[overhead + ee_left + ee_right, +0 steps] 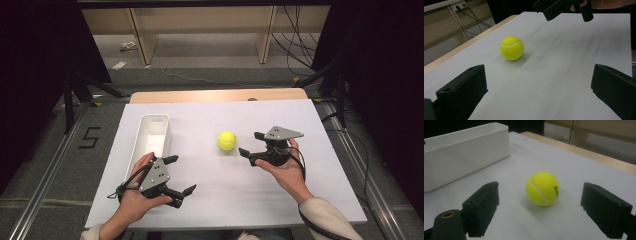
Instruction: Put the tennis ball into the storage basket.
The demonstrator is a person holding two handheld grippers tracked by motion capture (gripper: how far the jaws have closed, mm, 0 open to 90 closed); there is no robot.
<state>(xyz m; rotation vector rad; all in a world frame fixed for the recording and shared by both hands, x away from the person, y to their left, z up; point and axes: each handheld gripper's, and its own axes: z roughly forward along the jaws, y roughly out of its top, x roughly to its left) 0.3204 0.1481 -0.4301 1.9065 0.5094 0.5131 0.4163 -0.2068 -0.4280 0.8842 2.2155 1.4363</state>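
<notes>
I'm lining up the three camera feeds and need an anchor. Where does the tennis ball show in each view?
High view: tennis ball lies just right of centre on the white sheet, ahead of the right gripper.
Left gripper view: ball upper left of centre.
Right gripper view: ball centred between the open jaws.
Shared landmark: the white sheet.

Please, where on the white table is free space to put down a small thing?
Free: the far strip of the white table beyond the tennis ball, and the near edge between both hands. Crowded: the white bin beside the left tongs, and the ball before the right tongs.
</notes>
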